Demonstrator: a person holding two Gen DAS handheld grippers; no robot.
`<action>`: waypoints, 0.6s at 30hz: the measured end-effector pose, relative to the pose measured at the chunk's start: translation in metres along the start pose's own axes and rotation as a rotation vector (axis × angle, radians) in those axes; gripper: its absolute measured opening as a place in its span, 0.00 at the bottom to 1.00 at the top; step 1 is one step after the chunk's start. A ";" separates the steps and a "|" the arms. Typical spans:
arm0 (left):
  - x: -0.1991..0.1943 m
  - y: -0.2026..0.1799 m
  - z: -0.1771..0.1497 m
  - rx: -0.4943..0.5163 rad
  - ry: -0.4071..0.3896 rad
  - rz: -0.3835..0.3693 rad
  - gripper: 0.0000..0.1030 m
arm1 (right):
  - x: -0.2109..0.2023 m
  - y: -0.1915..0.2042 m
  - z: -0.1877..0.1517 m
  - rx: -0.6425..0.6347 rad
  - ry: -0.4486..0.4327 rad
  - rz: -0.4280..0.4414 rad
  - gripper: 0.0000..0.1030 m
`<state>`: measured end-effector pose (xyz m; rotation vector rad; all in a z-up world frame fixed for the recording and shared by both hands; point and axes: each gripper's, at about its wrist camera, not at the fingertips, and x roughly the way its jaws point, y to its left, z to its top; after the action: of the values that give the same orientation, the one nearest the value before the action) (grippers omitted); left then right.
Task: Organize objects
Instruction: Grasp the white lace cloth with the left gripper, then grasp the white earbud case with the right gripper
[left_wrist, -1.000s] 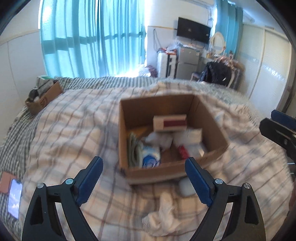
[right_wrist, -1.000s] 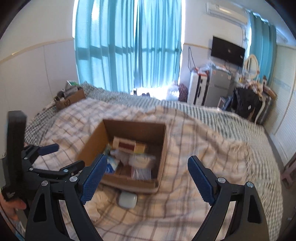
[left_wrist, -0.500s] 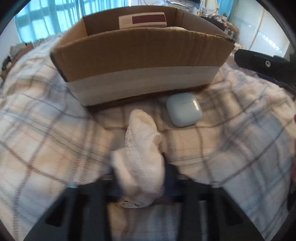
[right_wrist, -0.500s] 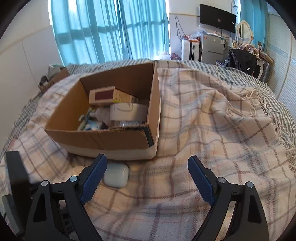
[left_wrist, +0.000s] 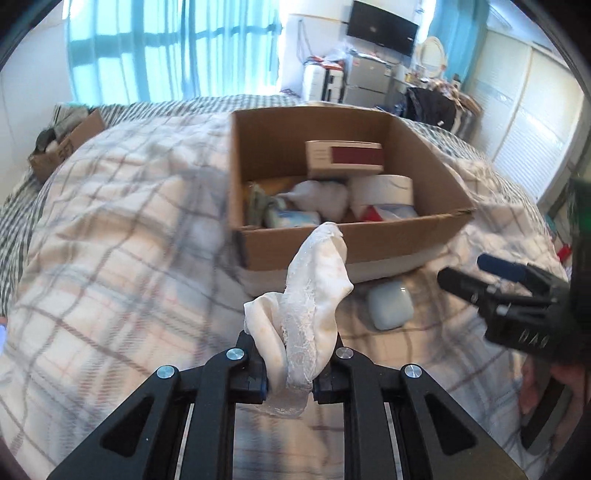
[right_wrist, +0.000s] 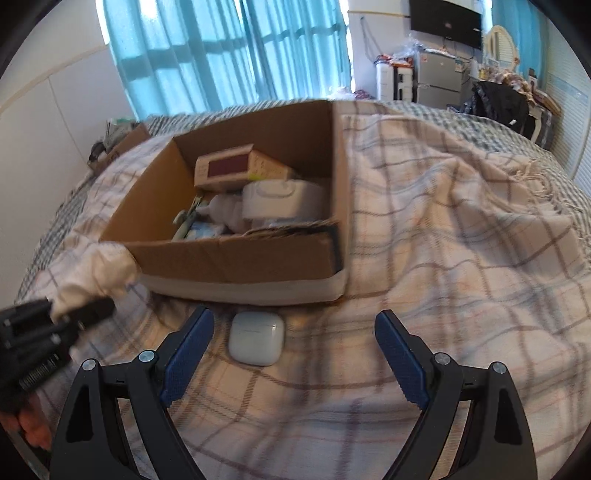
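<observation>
- Left wrist view, far left: a small cardboard box (left_wrist: 64, 142) of odds and ends sits at the edge of the bed, well apart from everything else.
- A plaid blanket (left_wrist: 122, 229) covers the bed and carries all the things.
- Low in the middle, the left tongs (left_wrist: 288, 373) are pressed together on a white lace-trimmed cloth (left_wrist: 314, 291); the cloth stands up out of the grip, lifted off the blanket, its top end in front of the near wall of the big box.
- Behind the cloth sits the open cardboard box (left_wrist: 369, 240), already holding a cream carton with a dark red panel (left_wrist: 345, 158), a white bundle (left_wrist: 321, 195), a white roll-like pack (left_wrist: 382, 188) and a blue-and-white packet (left_wrist: 291, 218).
- Right of the cloth, a pale earbud case (left_wrist: 389, 304) lies on the blanket just in front of the box.
- Far right, the right tongs (left_wrist: 480, 275) reach in from the side, near the case but apart from it.
- Right wrist view, left edge: the left tongs (right_wrist: 79, 312) show again with the cloth (right_wrist: 99, 273) in their grip, beside the box's near left corner.
- Centre: the case (right_wrist: 256, 338) lies flat just short of the box wall (right_wrist: 240, 262).
- The right tongs (right_wrist: 293, 354) are spread wide with nothing between them; the case lies closer to the left finger (right_wrist: 186, 356), touching neither.
</observation>
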<state>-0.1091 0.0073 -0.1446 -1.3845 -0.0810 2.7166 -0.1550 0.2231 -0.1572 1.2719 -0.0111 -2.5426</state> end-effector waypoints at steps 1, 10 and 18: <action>0.000 0.004 -0.003 -0.010 0.002 0.003 0.15 | 0.005 0.005 0.000 -0.016 0.014 -0.005 0.86; 0.032 0.023 -0.013 -0.075 0.071 -0.034 0.15 | 0.069 0.043 -0.008 -0.118 0.172 -0.050 0.74; 0.031 0.023 -0.018 -0.079 0.058 -0.061 0.15 | 0.090 0.056 -0.019 -0.190 0.243 -0.140 0.51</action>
<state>-0.1140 -0.0120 -0.1815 -1.4547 -0.2246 2.6490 -0.1757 0.1479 -0.2312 1.5402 0.3742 -2.4116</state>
